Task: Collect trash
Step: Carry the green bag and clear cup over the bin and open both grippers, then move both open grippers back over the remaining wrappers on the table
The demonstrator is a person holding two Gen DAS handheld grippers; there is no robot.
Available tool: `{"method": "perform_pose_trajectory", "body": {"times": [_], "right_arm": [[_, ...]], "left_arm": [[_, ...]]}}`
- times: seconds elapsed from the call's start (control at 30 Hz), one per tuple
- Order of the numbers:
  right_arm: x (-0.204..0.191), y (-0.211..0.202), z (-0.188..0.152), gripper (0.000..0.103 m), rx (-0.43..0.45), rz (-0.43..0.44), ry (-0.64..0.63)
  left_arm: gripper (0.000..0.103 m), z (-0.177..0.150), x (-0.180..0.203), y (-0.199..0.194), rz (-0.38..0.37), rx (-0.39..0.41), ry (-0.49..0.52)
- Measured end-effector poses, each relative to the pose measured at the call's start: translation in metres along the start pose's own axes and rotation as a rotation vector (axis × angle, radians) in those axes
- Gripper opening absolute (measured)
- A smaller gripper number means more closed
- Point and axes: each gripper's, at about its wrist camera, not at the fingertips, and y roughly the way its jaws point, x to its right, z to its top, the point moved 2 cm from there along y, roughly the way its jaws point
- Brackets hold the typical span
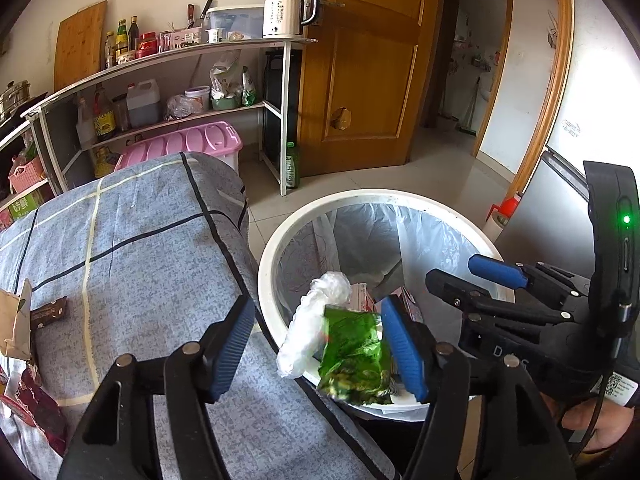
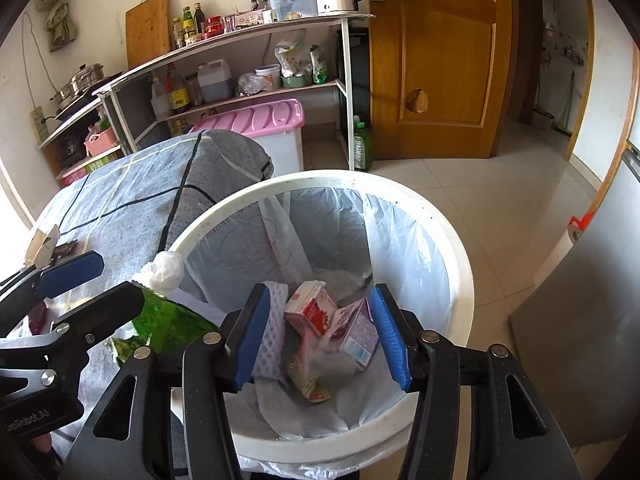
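A white bin (image 1: 276, 240) with a clear liner stands beside the cloth-covered table (image 1: 140, 240). My left gripper (image 1: 320, 350) is open over the bin's near rim. A green wrapper (image 1: 354, 354) and a crumpled clear plastic bag (image 1: 316, 312) lie against its right pad; they look loose, not pinched. My right gripper (image 2: 320, 340) is open and empty above the bin (image 2: 452, 248), over cartons (image 2: 312, 312) and a white foam net (image 2: 272, 340) inside. The wrapper (image 2: 168, 324) and plastic bag (image 2: 164, 270) also show in the right wrist view, beside the left gripper (image 2: 96, 284).
More wrappers (image 1: 48, 314) and a paper carton (image 1: 16, 320) lie on the table's left end. A shelf unit (image 1: 180, 80) with bottles, a pink-lidded box (image 1: 188, 144), a wooden door (image 1: 360, 60) and a grey appliance (image 2: 592, 300) surround the tiled floor.
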Motion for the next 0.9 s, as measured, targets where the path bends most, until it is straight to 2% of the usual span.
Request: {"method": "perform_pose_trajectory", "body": {"times": [0.27, 0.9], "right_arm": [[-0.005, -0.005, -0.001, 0.060, 0.005, 0.009, 0.014], [-0.041, -0.022, 0.002, 0.061, 0.054, 0.070, 0.014]], "left_arm": [[0.072, -0.001, -0.009, -0.009, 0.002, 0.013, -0.022], [0.076, -0.011, -0.049, -0.047, 0.076, 0.072, -0.079]]}}
